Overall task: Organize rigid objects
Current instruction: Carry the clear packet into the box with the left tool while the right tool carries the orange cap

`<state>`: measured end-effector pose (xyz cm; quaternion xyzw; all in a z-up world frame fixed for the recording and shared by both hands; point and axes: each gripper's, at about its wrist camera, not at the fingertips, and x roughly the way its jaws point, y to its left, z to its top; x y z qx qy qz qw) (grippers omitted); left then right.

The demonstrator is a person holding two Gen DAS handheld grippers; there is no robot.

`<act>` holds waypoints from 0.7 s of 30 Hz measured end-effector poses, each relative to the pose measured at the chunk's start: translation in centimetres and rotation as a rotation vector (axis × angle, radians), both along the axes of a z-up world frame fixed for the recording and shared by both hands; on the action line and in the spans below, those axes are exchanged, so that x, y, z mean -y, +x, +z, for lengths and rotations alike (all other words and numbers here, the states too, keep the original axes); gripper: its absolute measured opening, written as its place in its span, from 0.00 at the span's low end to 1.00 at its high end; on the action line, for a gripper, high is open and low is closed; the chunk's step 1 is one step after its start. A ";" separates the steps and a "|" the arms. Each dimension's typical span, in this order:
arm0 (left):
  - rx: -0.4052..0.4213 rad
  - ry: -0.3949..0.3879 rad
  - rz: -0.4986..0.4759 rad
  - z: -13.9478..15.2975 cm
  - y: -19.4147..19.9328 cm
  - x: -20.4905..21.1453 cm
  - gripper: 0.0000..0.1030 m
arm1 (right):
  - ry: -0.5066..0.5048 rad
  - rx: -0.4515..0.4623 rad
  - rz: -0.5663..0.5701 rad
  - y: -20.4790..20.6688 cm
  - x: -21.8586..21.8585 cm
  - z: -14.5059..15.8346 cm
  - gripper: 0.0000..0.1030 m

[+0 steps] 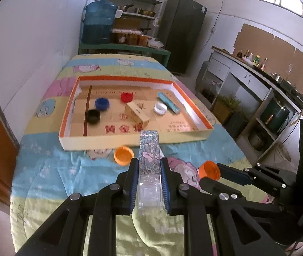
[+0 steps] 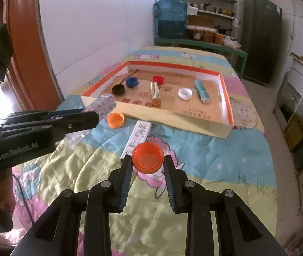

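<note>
My left gripper [image 1: 148,164] is shut on a long floral box with a clear end [image 1: 149,155], held above the bedspread just short of the tray; in the right wrist view the box [image 2: 103,104] sticks out of it. My right gripper [image 2: 147,160] is shut on an orange cap [image 2: 147,156], also seen in the left wrist view [image 1: 209,170]. The orange-rimmed cardboard tray [image 1: 130,139] holds a black cap [image 1: 93,116], blue cap [image 1: 102,104], red cap [image 1: 127,97], white cap [image 1: 160,108], tan box [image 1: 137,115] and teal tube [image 1: 169,102].
A second orange cap [image 1: 123,155] lies on the bedspread by the tray's near wall. A white flat box [image 2: 137,136] lies on the bedspread ahead of my right gripper. A wall runs along the left; shelves, a water jug [image 1: 99,22] and a fridge stand behind.
</note>
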<state>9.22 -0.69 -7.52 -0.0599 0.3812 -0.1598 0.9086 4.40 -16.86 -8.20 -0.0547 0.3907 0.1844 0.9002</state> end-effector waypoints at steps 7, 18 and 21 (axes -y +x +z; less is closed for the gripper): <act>0.026 -0.004 -0.004 1.3 1.5 0.1 0.20 | -0.005 0.025 0.005 1.3 0.1 1.3 0.29; 0.019 -0.007 0.004 1.8 4.0 0.1 0.20 | 0.001 0.040 0.001 4.0 0.3 2.4 0.29; 0.010 -0.007 0.009 1.7 5.0 0.1 0.20 | 0.007 0.042 -0.008 4.8 0.6 2.5 0.29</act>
